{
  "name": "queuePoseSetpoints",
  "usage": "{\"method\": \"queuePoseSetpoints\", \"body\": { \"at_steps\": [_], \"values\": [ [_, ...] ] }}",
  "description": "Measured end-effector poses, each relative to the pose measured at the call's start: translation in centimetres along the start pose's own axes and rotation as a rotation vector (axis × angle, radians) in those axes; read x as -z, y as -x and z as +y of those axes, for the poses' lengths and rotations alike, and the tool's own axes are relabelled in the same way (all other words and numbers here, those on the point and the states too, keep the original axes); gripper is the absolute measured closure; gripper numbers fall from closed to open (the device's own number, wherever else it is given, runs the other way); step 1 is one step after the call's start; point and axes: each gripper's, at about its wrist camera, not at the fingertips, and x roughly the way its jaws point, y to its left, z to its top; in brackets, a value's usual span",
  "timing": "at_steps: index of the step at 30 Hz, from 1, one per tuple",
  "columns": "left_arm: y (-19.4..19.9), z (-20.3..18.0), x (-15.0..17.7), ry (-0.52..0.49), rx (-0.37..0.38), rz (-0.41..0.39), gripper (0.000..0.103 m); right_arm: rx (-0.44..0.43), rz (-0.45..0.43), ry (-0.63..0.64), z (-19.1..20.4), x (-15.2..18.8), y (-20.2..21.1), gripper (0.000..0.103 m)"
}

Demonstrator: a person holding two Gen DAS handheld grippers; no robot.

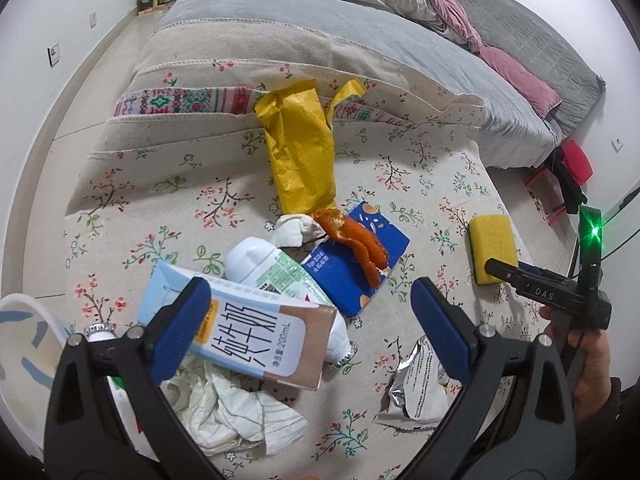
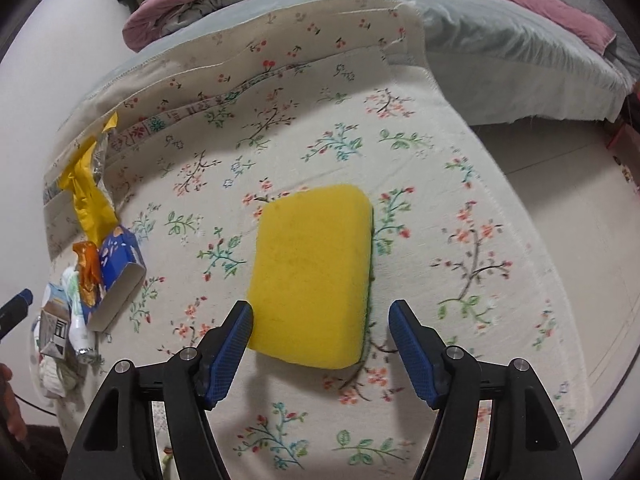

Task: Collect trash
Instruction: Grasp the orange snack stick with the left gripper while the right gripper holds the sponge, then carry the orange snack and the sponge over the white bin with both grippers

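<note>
My left gripper (image 1: 310,300) hangs open over a trash pile on the floral cloth (image 1: 160,200). A milk carton (image 1: 256,332) lies under its left finger, with a white bottle (image 1: 256,264), a blue carton (image 1: 360,264), orange peel (image 1: 356,244), a yellow wrapper (image 1: 300,148), crumpled tissue (image 1: 236,408) and a foil wrapper (image 1: 416,392) around it. My right gripper (image 2: 322,312) is open around the near end of a yellow sponge (image 2: 312,272) lying flat. Its left pad is at the sponge's edge, while the right pad stands apart. From the left wrist, the right gripper (image 1: 508,272) is at the sponge (image 1: 490,244).
A white container rim (image 1: 24,344) shows at the lower left. A bed (image 1: 280,32) with grey and pink bedding lies behind the cloth. Red items (image 1: 578,160) sit on the floor at far right. The trash pile (image 2: 116,272) is left of the sponge.
</note>
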Motion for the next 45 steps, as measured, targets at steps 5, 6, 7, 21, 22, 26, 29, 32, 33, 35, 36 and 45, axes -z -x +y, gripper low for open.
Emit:
{"method": "queuePoseSetpoints", "body": {
  "at_steps": [5,6,7,21,22,26,29,32,33,35,36,45],
  "values": [
    [-0.4,-0.7,-0.1,-0.026,0.007,-0.005,0.009,-0.019,0.004,0.002,0.5,0.2,-0.1,0.031],
    [-0.5,-1.0,-0.1,-0.034,0.009,-0.007,0.012,-0.027,0.006,0.005,0.7,0.3,-0.1,0.031],
    [-0.6,-1.2,-0.1,-0.042,0.012,-0.009,0.014,-0.036,0.008,0.008,0.9,0.3,-0.2,0.031],
    [-4.7,-4.7,-1.0,-0.07,0.005,0.051,0.047,-0.014,0.004,-0.017,0.3,0.1,-1.1,0.041],
    [-5.1,-4.8,-1.0,-0.064,0.001,0.058,0.048,-0.01,0.007,-0.013,0.3,0.1,-1.2,0.042],
    [-6.1,-4.7,-1.1,-0.033,-0.012,0.074,0.058,-0.008,-0.009,0.0,0.4,0.1,-1.0,0.046],
    [-6.1,-4.6,-1.2,-0.029,-0.03,0.066,0.071,-0.007,-0.026,0.013,0.6,0.0,-0.6,0.047],
    [-6.3,-4.5,-1.4,-0.021,-0.017,0.073,0.081,-0.012,-0.043,0.018,0.9,0.0,-0.1,0.047],
    [-6.3,-4.5,-1.4,-0.021,-0.014,0.073,0.083,-0.017,-0.05,0.019,1.0,0.1,0.2,0.047],
    [-6.2,-4.5,-1.4,-0.023,-0.007,0.071,0.085,-0.022,-0.061,0.022,1.1,0.1,0.7,0.047],
    [-6.1,-4.5,-1.4,-0.024,-0.004,0.068,0.087,-0.024,-0.067,0.023,1.3,0.1,1.0,0.047],
    [-3.8,-3.6,-1.1,-0.009,0.032,0.037,0.089,-0.06,-0.107,0.034,2.8,-0.1,3.1,0.047]
  ]
}}
